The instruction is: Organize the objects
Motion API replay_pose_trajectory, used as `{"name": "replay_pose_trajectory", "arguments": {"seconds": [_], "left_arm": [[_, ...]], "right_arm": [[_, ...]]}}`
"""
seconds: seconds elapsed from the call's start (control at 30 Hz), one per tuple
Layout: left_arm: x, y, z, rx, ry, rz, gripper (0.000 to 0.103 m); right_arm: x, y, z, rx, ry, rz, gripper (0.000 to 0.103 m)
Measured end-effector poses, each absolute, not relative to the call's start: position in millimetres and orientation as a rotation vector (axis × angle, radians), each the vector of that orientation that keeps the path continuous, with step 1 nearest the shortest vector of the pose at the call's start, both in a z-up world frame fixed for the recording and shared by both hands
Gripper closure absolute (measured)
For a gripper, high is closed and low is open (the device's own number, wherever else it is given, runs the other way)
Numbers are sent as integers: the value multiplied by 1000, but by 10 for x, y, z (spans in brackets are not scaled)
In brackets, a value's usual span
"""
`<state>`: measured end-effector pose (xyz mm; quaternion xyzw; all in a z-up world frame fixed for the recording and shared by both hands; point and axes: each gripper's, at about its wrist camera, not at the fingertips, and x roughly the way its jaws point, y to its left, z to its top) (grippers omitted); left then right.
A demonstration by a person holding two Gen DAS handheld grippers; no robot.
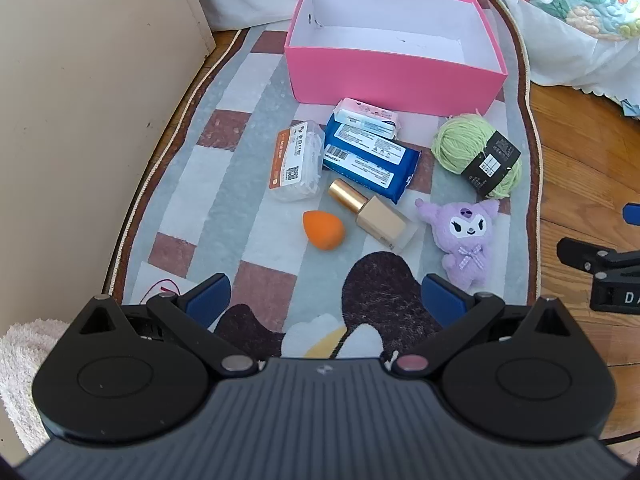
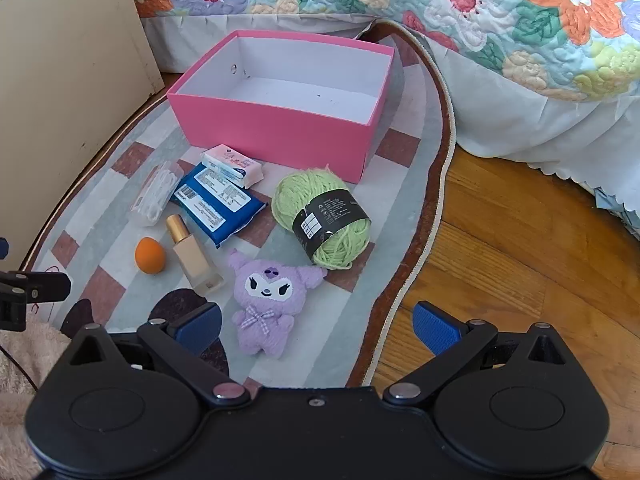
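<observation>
Both grippers, left point(image 1: 326, 298) and right point(image 2: 318, 326), hang spread wide and empty above a checked rug point(image 1: 224, 216), where a fuzzy purple plush point(image 2: 266, 306), smooth orange sponge point(image 1: 323, 229) and green yarn ball point(image 2: 322, 220) lie before a bare pink cardboard box point(image 1: 394, 78).

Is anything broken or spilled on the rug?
Nothing looks broken or spilled. The pink box is empty, and the things lie loose on the rug in front of it. The makeup bottle lies on its side, and the small pink pack rests partly on the blue pack.
</observation>
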<state>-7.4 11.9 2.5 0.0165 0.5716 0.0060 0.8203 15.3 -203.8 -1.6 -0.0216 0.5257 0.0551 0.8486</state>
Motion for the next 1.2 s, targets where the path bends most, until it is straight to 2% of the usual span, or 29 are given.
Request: {"name": "replay_pose_trajectory", "arguments": {"seconds": [1.2], "left_arm": [[-128,146,14,48,1207,5,0]], "right_arm": [[133,-1970,101,-84,1096,126,0]]}}
